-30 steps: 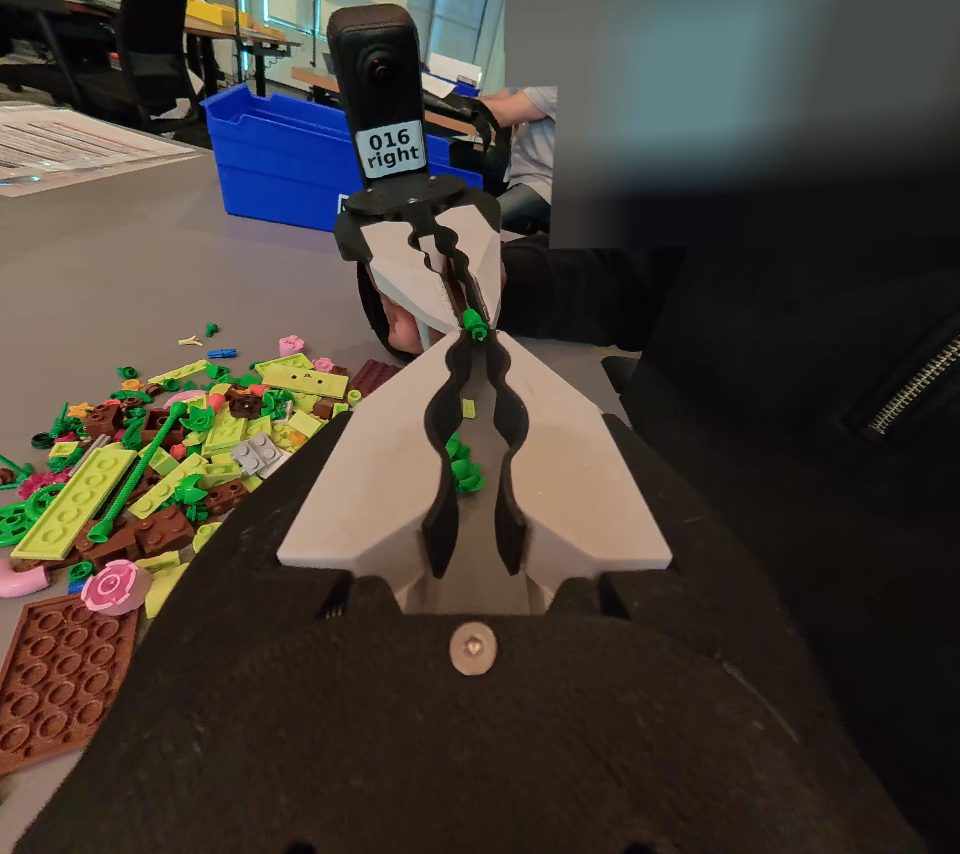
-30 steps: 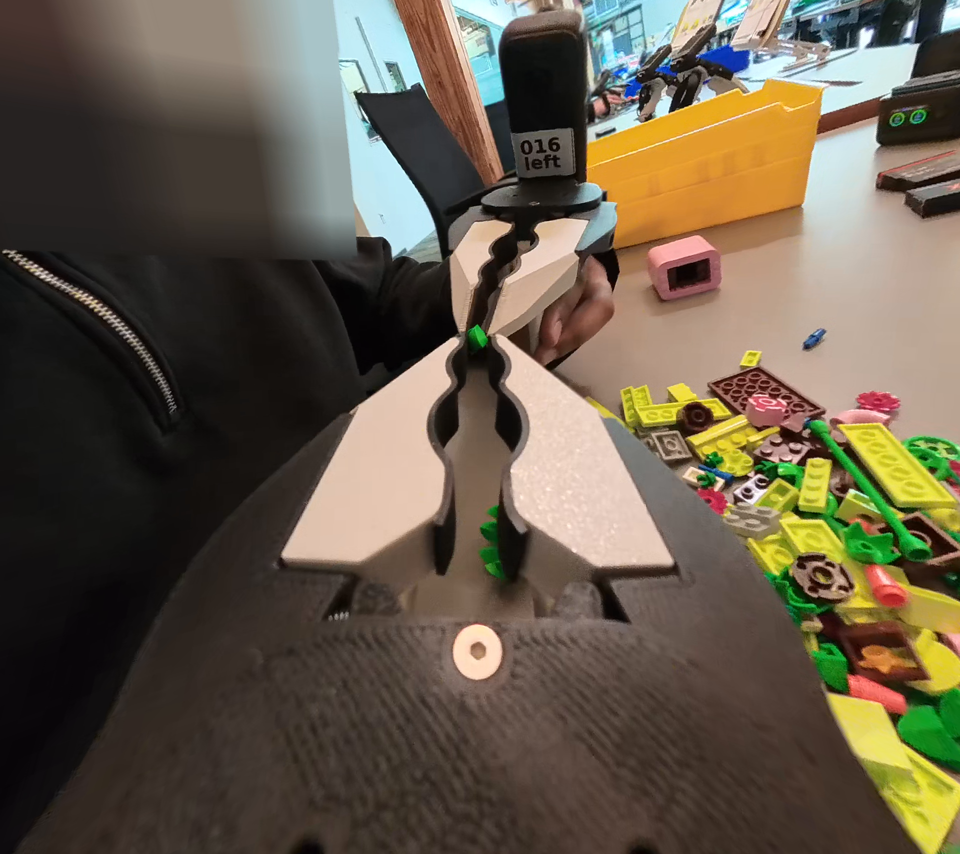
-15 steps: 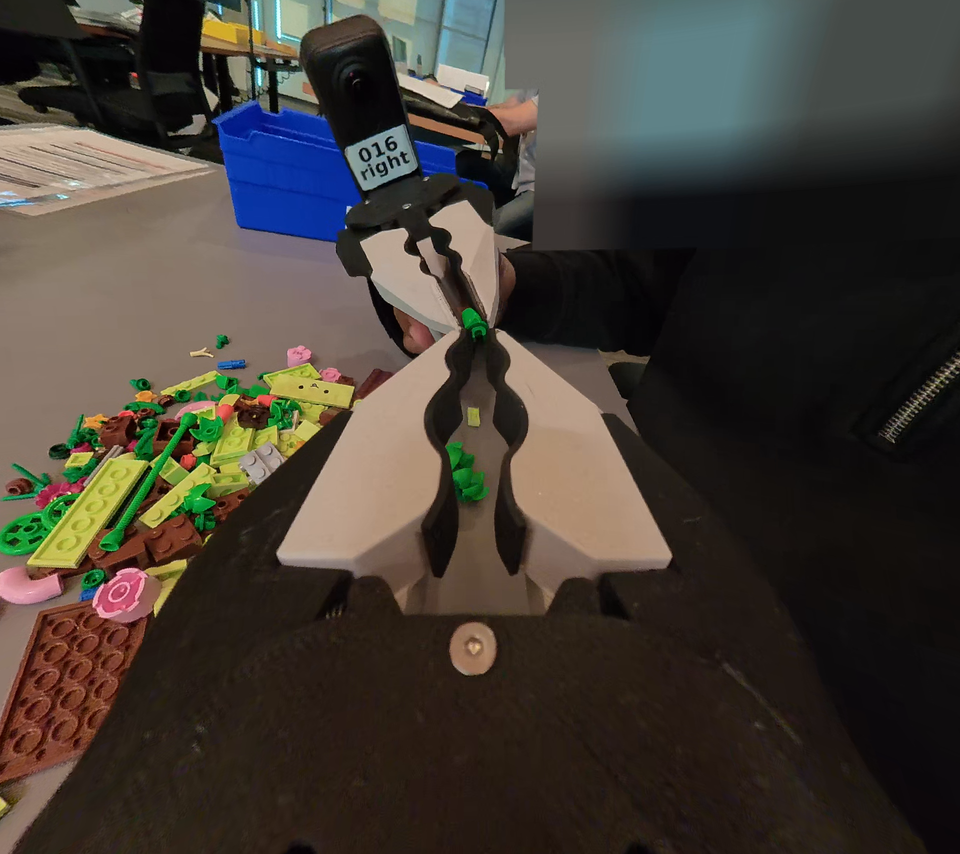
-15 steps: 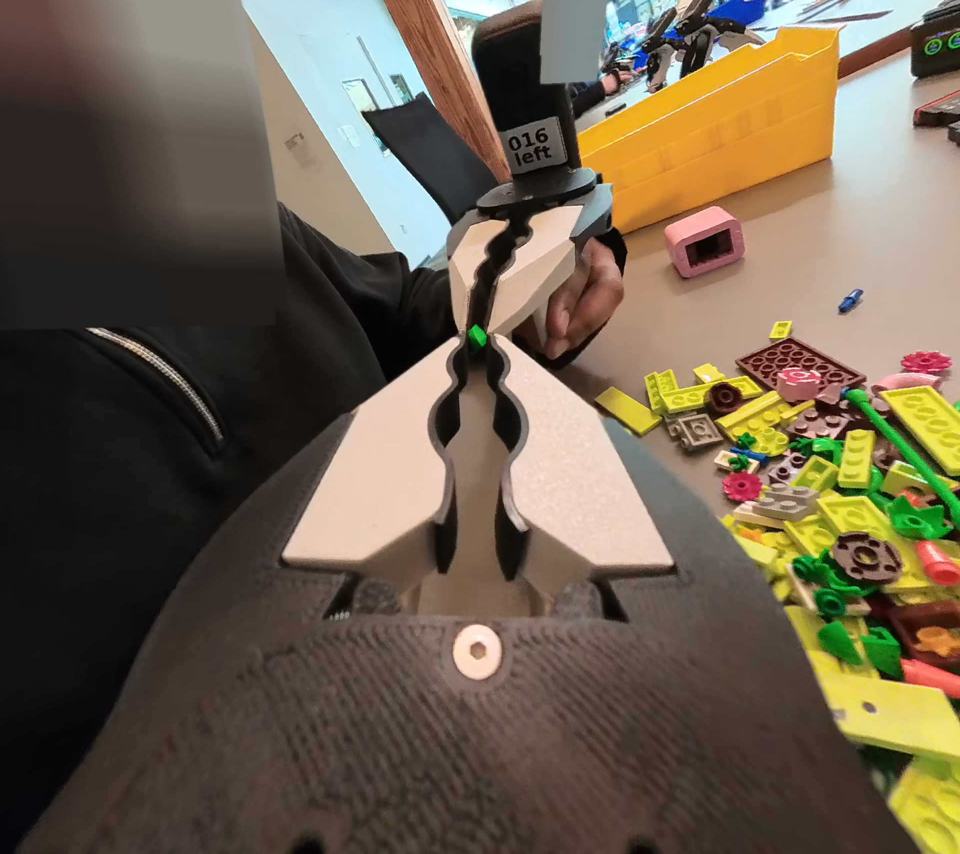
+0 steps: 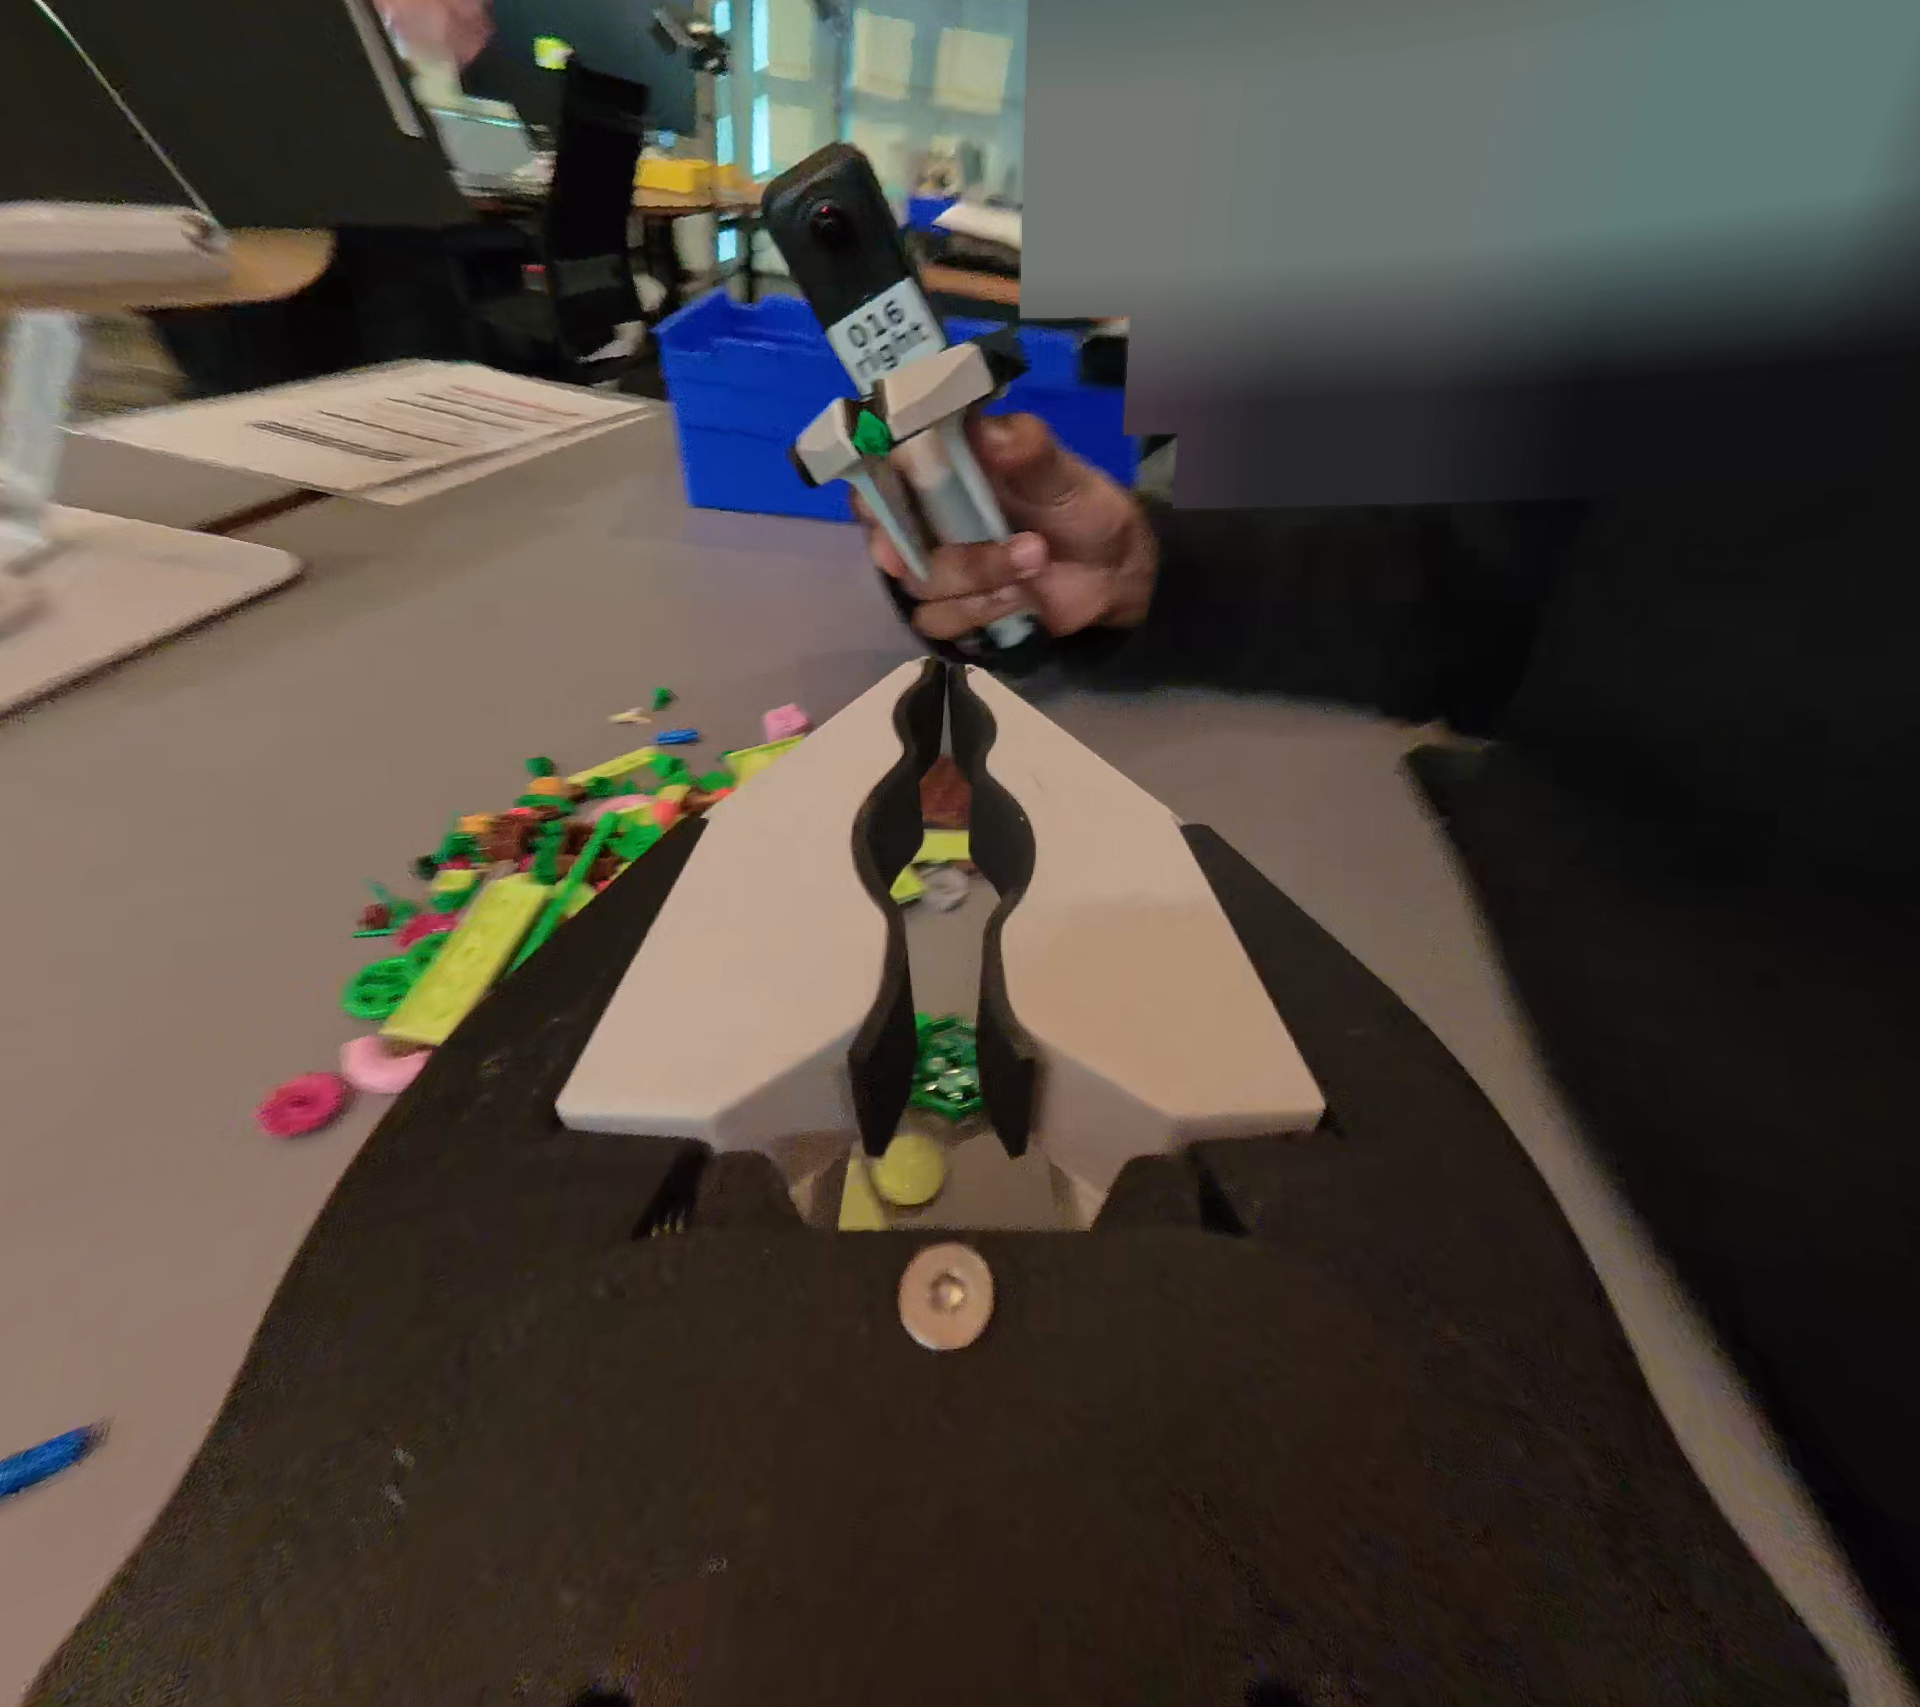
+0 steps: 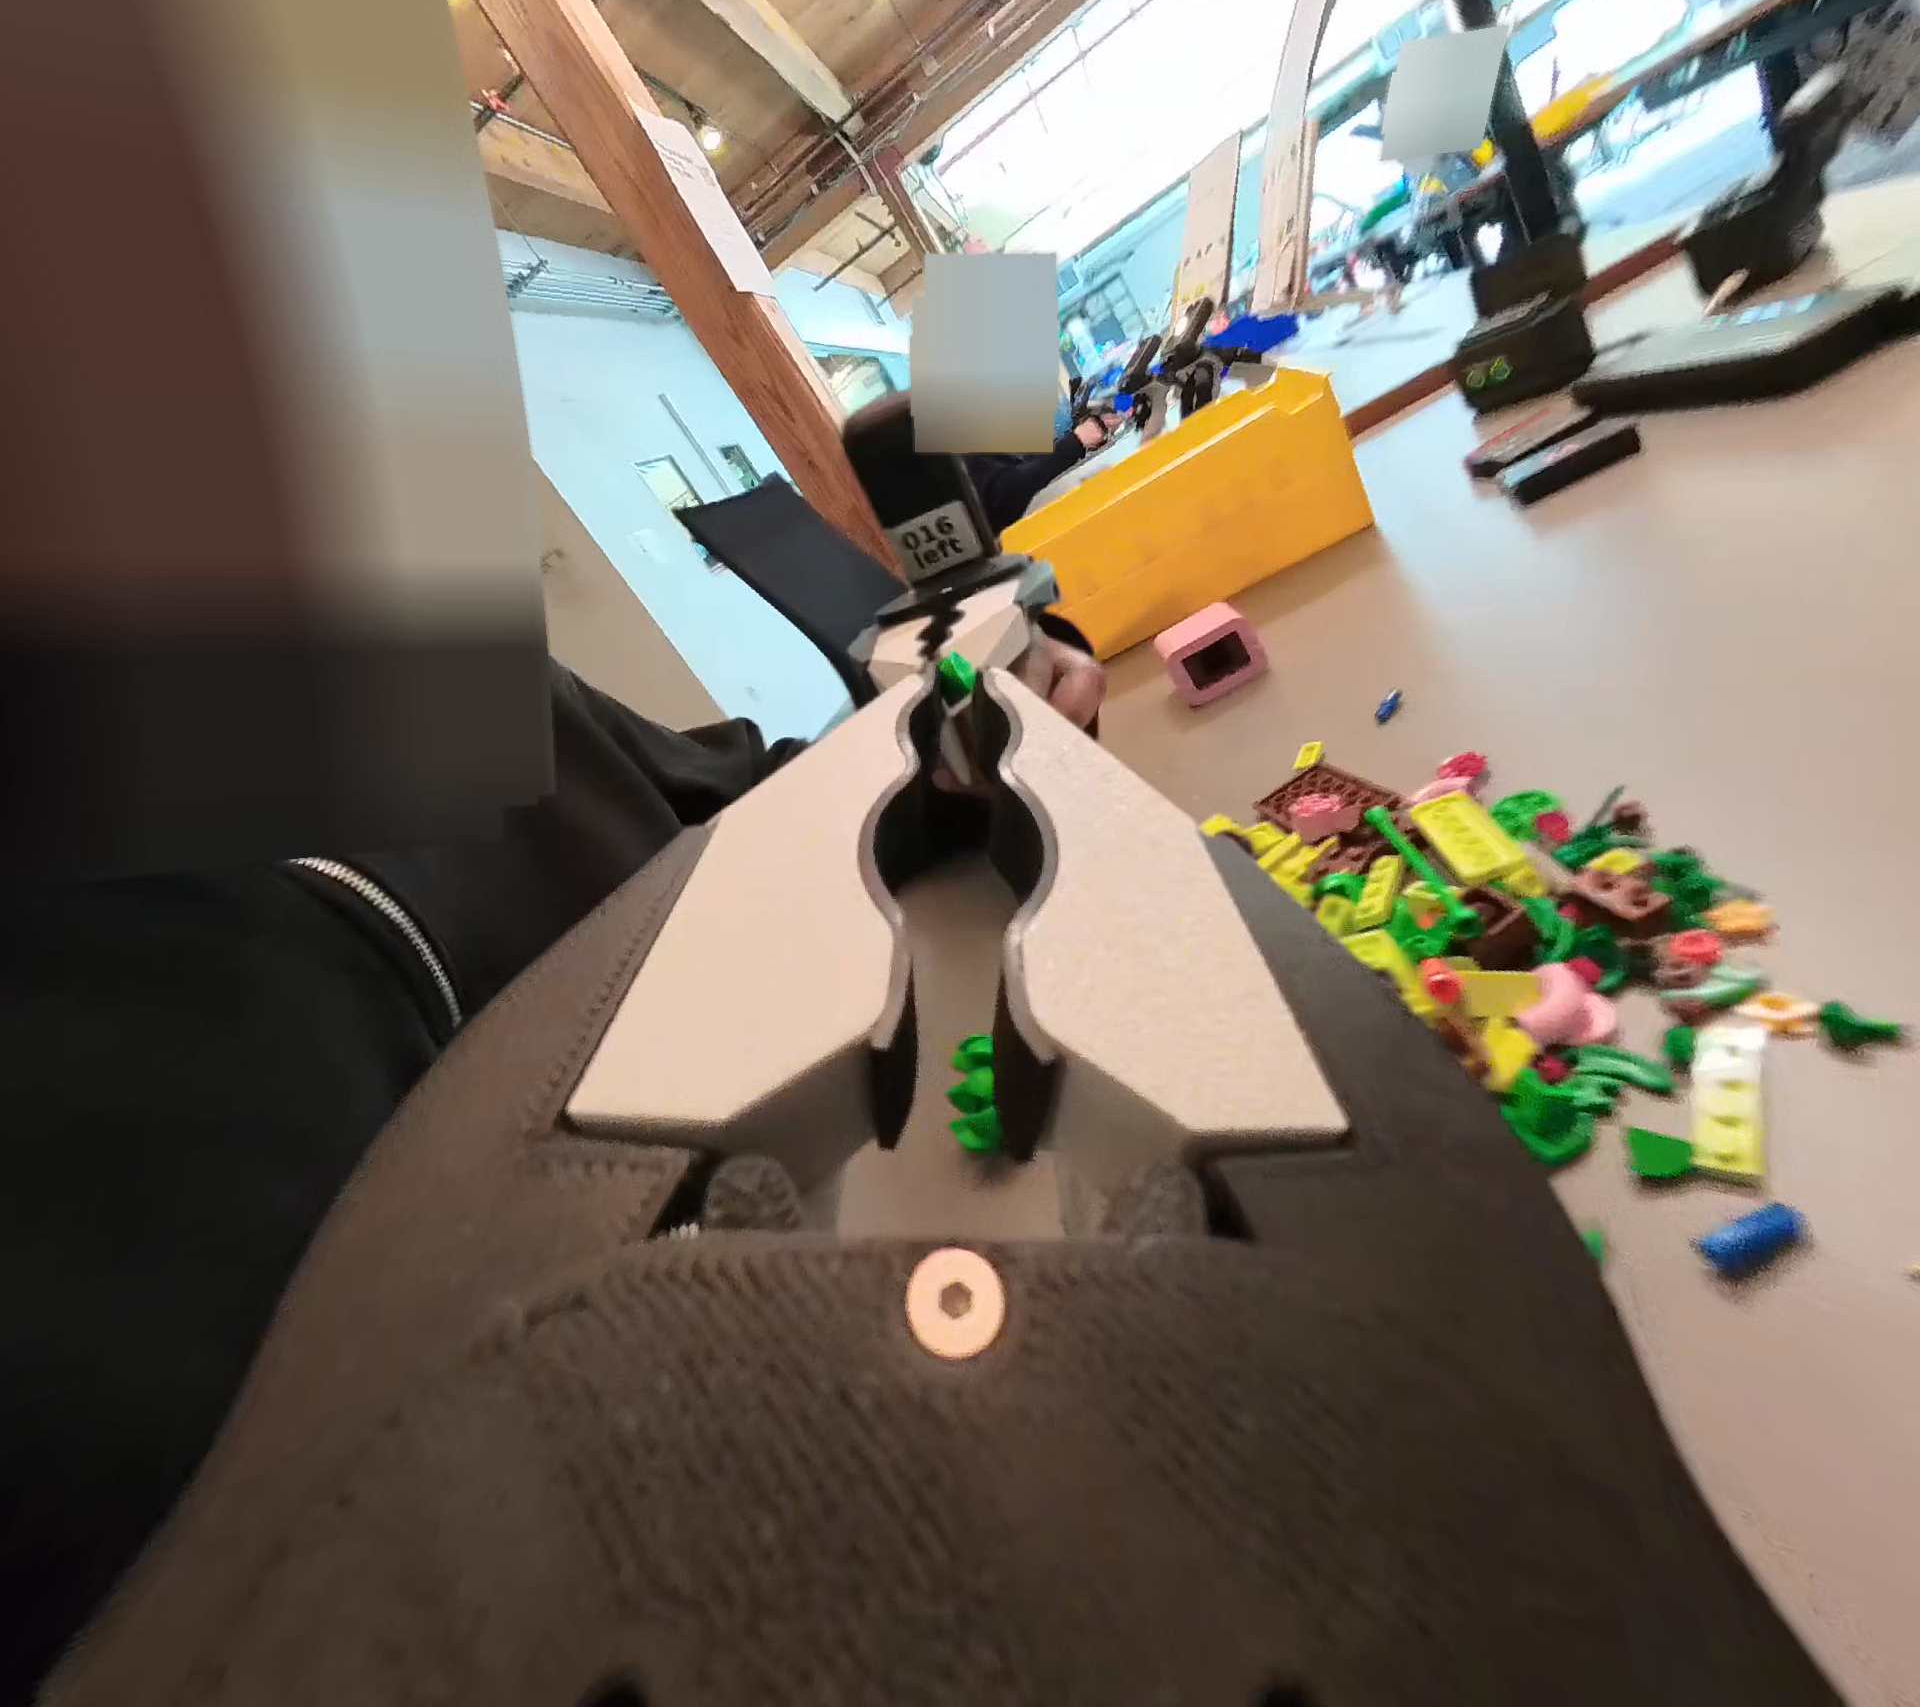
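My right gripper [image 6: 951, 693] is shut on a small green piece [image 6: 956, 676] that sticks out at its tips. In the left wrist view the right gripper [image 5: 873, 436] is held up by a hand [image 5: 1039, 556] above the grey table, with the green piece [image 5: 871, 436] between its fingers. My left gripper [image 5: 940, 670] is shut with nothing between its tips, a short way below and in front of the right one. In the right wrist view the left gripper [image 6: 940, 634] shows just beyond the green piece. A pile of loose toy bricks [image 5: 520, 857] [image 6: 1507, 909] lies on the table beside both grippers.
A blue bin [image 5: 748, 410] stands behind the right gripper, with paper sheets [image 5: 395, 421] and a white stand base [image 5: 104, 587] to the left. A yellow bin [image 6: 1195, 514] and a pink hollow block [image 6: 1214, 655] sit beyond the pile. The person's black jacket [image 5: 1662, 826] is close by. The tips of one gripper are about 9 cm away from the tips of the other.
The two grippers were tip to tip on the green piece; now they have drawn apart. The piece stays in the right gripper, and the left gripper is empty.
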`<move>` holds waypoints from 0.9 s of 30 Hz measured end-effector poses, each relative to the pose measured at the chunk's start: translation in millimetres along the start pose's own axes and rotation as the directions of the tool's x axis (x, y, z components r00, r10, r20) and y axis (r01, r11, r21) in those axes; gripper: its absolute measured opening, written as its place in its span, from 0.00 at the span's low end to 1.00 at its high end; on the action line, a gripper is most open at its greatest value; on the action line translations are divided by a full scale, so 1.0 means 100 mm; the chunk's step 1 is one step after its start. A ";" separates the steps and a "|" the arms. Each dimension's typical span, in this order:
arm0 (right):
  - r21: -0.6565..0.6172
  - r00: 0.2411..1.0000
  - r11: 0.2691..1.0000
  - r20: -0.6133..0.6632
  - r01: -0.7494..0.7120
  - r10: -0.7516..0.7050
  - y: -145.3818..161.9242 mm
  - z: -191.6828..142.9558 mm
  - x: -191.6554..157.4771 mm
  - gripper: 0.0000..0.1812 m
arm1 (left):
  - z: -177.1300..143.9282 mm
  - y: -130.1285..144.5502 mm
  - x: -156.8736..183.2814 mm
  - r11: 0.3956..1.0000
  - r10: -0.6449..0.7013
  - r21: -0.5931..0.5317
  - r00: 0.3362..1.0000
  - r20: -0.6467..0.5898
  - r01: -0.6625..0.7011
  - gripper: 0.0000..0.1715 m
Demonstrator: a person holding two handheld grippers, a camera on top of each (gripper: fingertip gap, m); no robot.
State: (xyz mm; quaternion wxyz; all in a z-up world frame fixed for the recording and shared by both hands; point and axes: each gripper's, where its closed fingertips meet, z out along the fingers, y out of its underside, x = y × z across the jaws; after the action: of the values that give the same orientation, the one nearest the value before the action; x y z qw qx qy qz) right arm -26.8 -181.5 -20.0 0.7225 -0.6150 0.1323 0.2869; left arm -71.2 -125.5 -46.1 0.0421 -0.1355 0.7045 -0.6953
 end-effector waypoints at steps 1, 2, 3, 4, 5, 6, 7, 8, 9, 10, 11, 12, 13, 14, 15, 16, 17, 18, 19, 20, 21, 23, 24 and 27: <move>-0.017 0.999 0.999 0.004 -0.035 0.035 0.08 0.08 0.00 0.01 | 0.04 0.06 -0.02 0.996 0.083 -0.042 0.995 0.053 -0.081 0.02; -0.032 0.997 0.997 0.017 -0.071 0.071 0.15 0.17 -0.02 0.01 | 0.08 0.11 -0.02 0.983 0.167 -0.089 0.982 0.091 -0.159 0.05; -0.046 0.994 0.993 0.029 -0.107 0.108 0.21 0.25 -0.04 0.01 | 0.11 0.16 -0.02 0.965 0.243 -0.133 0.963 0.118 -0.227 0.06; -0.060 0.990 0.988 0.027 -0.139 0.141 0.27 0.32 -0.03 0.01 | 0.14 0.19 0.00 0.946 0.304 -0.157 0.943 0.134 -0.283 0.07; -0.076 0.985 0.983 0.025 -0.167 0.170 0.32 0.37 -0.03 0.01 | 0.15 0.19 0.02 0.931 0.350 -0.164 0.926 0.140 -0.327 0.07; -0.087 0.980 0.977 0.018 -0.195 0.197 0.37 0.40 -0.02 0.01 | 0.16 0.18 0.04 0.921 0.379 -0.161 0.913 0.152 -0.355 0.06; -0.090 0.974 0.971 0.016 -0.222 0.225 0.41 0.41 0.00 0.01 | 0.16 0.16 0.04 0.917 0.391 -0.151 0.906 0.160 -0.369 0.06; -0.095 0.967 0.964 0.022 -0.249 0.252 0.44 0.43 0.00 0.01 | 0.16 0.15 0.05 0.918 0.390 -0.146 0.907 0.160 -0.369 0.07; -0.099 0.961 0.957 0.028 -0.272 0.276 0.47 0.43 0.01 0.01 | 0.15 0.15 0.03 0.922 0.381 -0.146 0.910 0.163 -0.360 0.06; -0.101 0.956 0.952 0.033 -0.288 0.293 0.48 0.44 0.02 0.01 | 0.15 0.16 0.02 0.924 0.373 -0.149 0.914 0.162 -0.351 0.07; -0.106 0.952 0.949 0.037 -0.297 0.302 0.50 0.45 0.02 0.01 | 0.15 0.16 0.01 0.926 0.368 -0.151 0.916 0.163 -0.345 0.07; -0.112 0.951 0.947 0.034 -0.301 0.307 0.51 0.46 0.02 0.01 | 0.14 0.16 0.00 0.926 0.369 -0.151 0.914 0.166 -0.347 0.06; -0.117 0.951 0.946 0.030 -0.303 0.308 0.53 0.46 0.02 0.01 | 0.14 0.16 0.00 0.923 0.378 -0.151 0.910 0.170 -0.355 0.06; -0.122 0.950 0.945 0.027 -0.305 0.310 0.54 0.47 0.03 0.01 | 0.14 0.16 -0.01 0.919 0.387 -0.152 0.906 0.174 -0.363 0.06; -0.123 0.950 0.944 0.023 -0.307 0.312 0.55 0.47 0.03 0.01 | 0.14 0.16 -0.01 0.916 0.395 -0.155 0.902 0.176 -0.370 0.05; -0.121 0.949 0.943 0.023 -0.310 0.315 0.55 0.48 0.03 0.01 | 0.14 0.16 0.00 0.913 0.402 -0.155 0.899 0.175 -0.379 0.04; -0.122 0.947 0.941 0.023 -0.316 0.321 0.56 0.48 0.03 0.01 | 0.14 0.15 0.00 0.911 0.407 -0.156 0.896 0.178 -0.383 0.03; -0.122 0.945 0.939 0.022 -0.323 0.328 0.56 0.48 0.03 0.01 | 0.14 0.16 -0.01 0.909 0.410 -0.161 0.894 0.180 -0.384 0.03; -0.124 0.943 0.937 0.020 -0.326 0.331 0.57 0.49 0.04 0.01 | 0.13 0.17 -0.01 0.907 0.413 -0.165 0.893 0.179 -0.386 0.02; -0.126 0.943 0.936 0.017 -0.329 0.333 0.58 0.49 0.04 0.01 | 0.13 0.17 -0.02 0.906 0.415 -0.167 0.892 0.179 -0.388 0.02; -0.126 0.942 0.935 0.014 -0.332 0.336 0.58 0.49 0.05 0.01 | 0.13 0.18 -0.02 0.905 0.417 -0.172 0.891 0.179 -0.389 0.02; -0.132 0.945 0.936 -0.010 -0.325 0.327 0.60 0.49 0.08 0.01 | 0.13 0.21 -0.05 0.891 0.443 -0.204 0.878 0.184 -0.406 0.02; -0.137 0.949 0.940 -0.033 -0.314 0.312 0.61 0.48 0.10 0.01 | 0.13 0.24 -0.06 0.877 0.465 -0.230 0.865 0.190 -0.421 0.02; -0.168 0.963 0.953 -0.135 -0.253 0.232 0.66 0.46 0.20 0.02 | 0.15 0.35 -0.15 0.859 0.476 -0.313 0.856 0.202 -0.404 0.01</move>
State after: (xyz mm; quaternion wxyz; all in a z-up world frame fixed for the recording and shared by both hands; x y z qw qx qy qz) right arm -56.3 -126.7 -75.4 0.6134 -0.6733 0.2209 0.3487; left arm -57.7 -136.0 -82.8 0.2797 -0.0682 0.7888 -0.5430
